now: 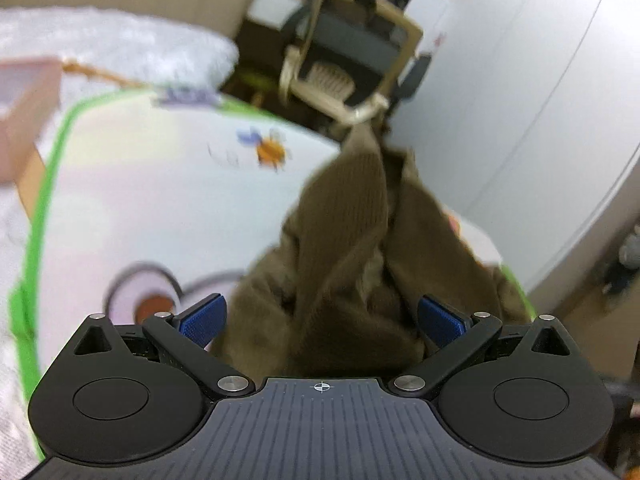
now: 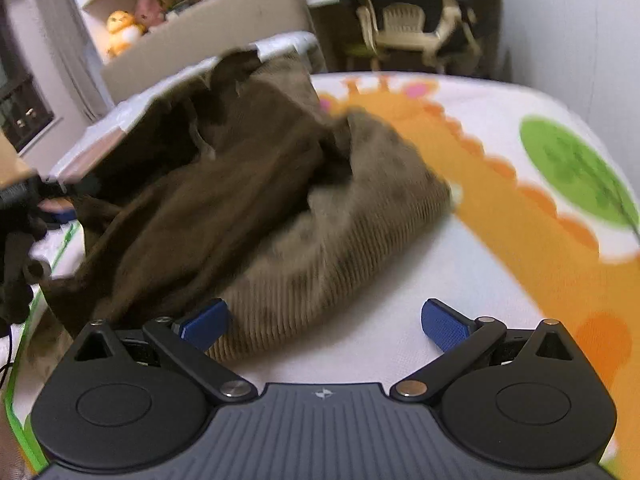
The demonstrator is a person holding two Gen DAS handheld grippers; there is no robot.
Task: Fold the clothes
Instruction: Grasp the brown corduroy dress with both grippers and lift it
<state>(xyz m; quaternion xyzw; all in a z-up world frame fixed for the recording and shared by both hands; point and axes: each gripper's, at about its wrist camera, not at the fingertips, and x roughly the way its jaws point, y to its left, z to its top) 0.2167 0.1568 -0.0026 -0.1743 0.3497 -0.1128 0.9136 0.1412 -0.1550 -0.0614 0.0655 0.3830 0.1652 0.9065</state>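
Observation:
A brown corduroy garment [image 1: 344, 248] lies crumpled on a white play mat [image 1: 160, 192] printed with cartoons and edged in green. My left gripper [image 1: 322, 308] is open, and the near end of the cloth bunches up between its blue pads without being pinched. In the right wrist view the same garment [image 2: 248, 184] is heaped at the left and centre of the mat [image 2: 400, 320]. My right gripper [image 2: 325, 312] is open too, its left pad [image 2: 204, 322] at the garment's ribbed edge and its right pad over bare mat. Both views are blurred by motion.
A beige chair [image 1: 344, 80] stands beyond the mat's far edge, also visible as the chair [image 2: 404, 28]. A large cardboard box [image 2: 208, 32] with plush toys [image 2: 120, 28] sits at the back left. A white wall [image 1: 520, 100] runs along the right. A black device [image 2: 20, 216] shows at the left edge.

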